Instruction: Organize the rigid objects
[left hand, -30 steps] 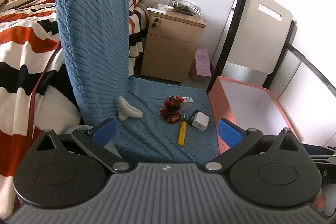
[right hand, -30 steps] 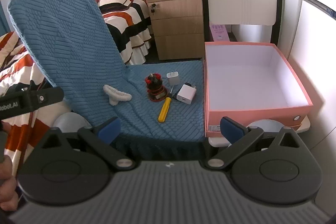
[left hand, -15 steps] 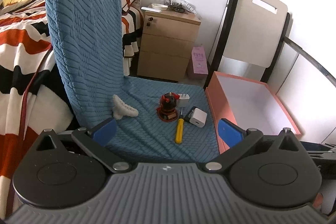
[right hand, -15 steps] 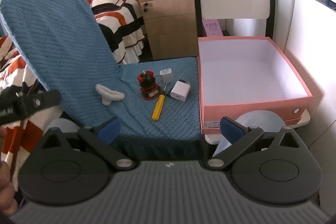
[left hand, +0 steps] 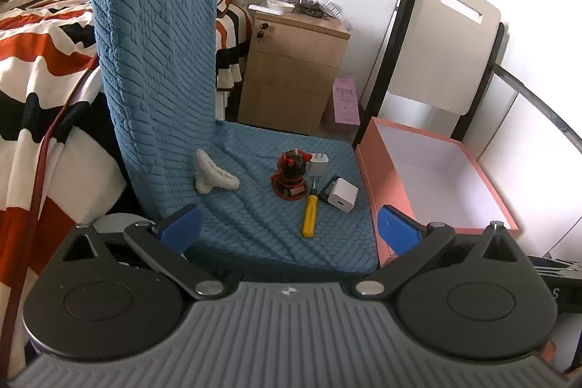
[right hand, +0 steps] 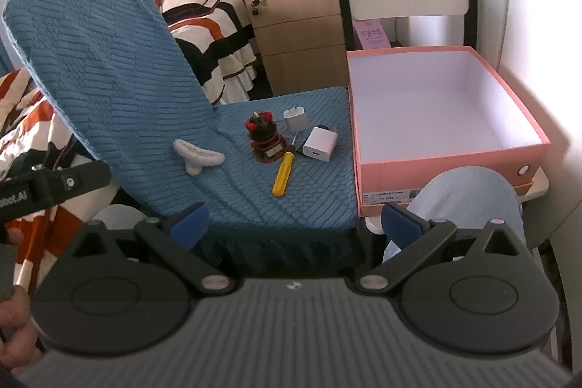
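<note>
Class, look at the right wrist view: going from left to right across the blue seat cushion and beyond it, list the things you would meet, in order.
White fuzzy piece → red-and-black gadget → yellow-handled screwdriver → white charger cube → pink box.

Open approach over seat front [left hand: 283, 235]; chair back [left hand: 156, 42] seemingly blocking left.

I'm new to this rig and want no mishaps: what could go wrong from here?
The screwdriver, white charger and red-black gadget lie crowded together, so grabbing one may knock the others. The chair cover is soft and ridged, so the round screwdriver could roll away. Both grippers, left and right, are open and far back.
</note>
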The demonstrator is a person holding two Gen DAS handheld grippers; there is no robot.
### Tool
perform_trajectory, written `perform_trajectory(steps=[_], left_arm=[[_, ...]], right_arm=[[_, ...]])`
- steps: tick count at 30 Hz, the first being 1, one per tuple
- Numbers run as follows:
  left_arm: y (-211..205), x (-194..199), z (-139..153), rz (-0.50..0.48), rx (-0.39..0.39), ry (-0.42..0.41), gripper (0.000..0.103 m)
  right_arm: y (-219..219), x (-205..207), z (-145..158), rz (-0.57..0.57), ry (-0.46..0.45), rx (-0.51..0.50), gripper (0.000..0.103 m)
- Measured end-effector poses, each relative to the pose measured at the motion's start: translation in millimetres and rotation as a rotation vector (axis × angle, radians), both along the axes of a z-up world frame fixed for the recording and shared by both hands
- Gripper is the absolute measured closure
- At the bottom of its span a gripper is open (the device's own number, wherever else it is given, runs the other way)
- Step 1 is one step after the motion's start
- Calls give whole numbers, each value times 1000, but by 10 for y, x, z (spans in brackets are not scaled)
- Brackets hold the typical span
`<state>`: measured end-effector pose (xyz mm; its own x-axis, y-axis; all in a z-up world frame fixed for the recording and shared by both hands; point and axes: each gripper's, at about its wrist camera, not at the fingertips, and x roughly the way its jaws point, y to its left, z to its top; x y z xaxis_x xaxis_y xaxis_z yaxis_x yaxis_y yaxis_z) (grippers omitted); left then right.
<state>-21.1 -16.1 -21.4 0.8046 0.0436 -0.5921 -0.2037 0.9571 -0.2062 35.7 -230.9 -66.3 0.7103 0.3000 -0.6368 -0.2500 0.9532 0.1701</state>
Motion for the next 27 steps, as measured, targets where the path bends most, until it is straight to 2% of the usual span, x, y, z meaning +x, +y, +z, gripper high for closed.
perform_trajectory(steps=[2, 10, 16, 27], left_arm=[[-17, -27, -10, -1, 5, -3, 0], [-44, -166, -51, 0, -14, -5, 0], [-79, -155, -70, -9, 6, -3, 0], [2, -16, -100, -6, -7, -5, 0]], right_arm=[[10, -20, -17, -21, -1, -23, 0], [33, -90, -41, 15, -8, -42, 0], [-18, -99, -84, 15, 7, -20, 0], [-43, -28, -191, 36, 6, 6, 0]])
